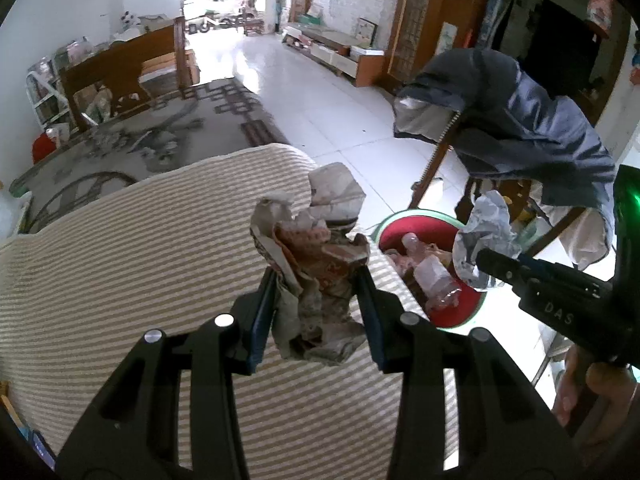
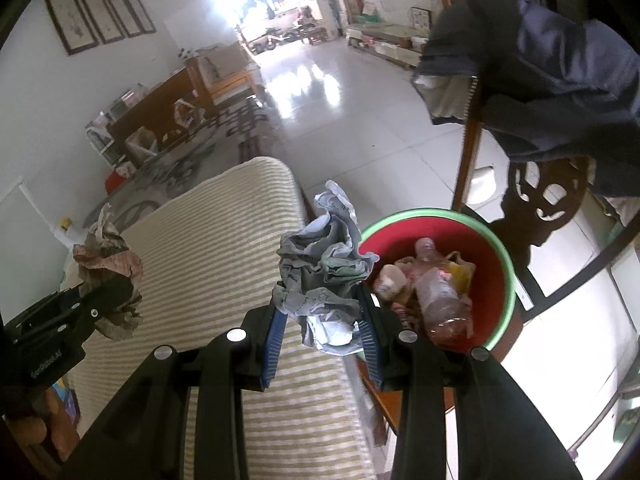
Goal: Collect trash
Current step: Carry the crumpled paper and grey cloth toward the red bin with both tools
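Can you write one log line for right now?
left gripper: holds brown paper wad | right gripper: holds grey paper wad | bin: nearby

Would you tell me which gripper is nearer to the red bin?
Right. The right gripper, shut on pale crumpled paper, sits beside the red bin's rim; the left gripper, holding brownish crumpled paper, is farther off over the striped cushion.

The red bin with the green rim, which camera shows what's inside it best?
The right wrist view: the red bin shows its whole opening, with a plastic bottle and wrappers inside. In the left wrist view the bin is partly hidden by the striped cushion and the right gripper's paper wad.
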Demonstrator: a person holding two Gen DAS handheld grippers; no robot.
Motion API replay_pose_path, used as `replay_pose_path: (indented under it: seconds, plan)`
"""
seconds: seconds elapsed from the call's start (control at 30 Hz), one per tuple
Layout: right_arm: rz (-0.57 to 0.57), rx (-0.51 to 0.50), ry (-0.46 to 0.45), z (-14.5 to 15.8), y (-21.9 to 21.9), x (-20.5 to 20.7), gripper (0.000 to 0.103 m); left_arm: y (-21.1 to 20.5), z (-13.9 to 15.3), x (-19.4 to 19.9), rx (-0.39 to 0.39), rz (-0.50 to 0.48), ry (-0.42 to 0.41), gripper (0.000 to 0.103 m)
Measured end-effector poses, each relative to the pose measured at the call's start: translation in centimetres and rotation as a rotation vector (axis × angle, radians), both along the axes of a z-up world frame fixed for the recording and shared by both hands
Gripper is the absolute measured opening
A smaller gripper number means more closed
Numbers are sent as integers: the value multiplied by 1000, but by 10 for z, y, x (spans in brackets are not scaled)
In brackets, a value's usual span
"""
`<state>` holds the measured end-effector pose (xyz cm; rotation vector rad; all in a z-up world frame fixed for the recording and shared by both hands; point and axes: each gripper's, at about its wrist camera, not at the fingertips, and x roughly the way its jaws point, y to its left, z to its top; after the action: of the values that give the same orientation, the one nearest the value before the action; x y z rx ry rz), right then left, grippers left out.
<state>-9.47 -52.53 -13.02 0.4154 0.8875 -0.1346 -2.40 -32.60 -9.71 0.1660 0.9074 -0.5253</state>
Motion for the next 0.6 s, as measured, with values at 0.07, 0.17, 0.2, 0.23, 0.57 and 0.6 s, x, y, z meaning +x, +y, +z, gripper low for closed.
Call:
replay_pose_path:
  seconds: [0.07,0.17,0.2,0.23,0.57,0.6]
  plan:
    - [-16,2,2,-1,-8,-3,34,-10,-1,-1,1,-17,6,38]
    - [-45,6,5,-2,-21,-8,34,-26,-2,-3,-2,-48,16,38]
    - [-55,7,6,-3,-26,-10,34,-30,-3,-2,-5,-56,21,38]
    - [-67,8,8,-4,-31,-12,34,-35,-4,-2,-10,-68,28,38]
    - [-160,20,8,-3,-81,-17,34,-89,-12,13,-35,-141,78,38]
    - [-166,22,7,-3,-84,-16,34,-95,-13,16,-38,-147,83,38]
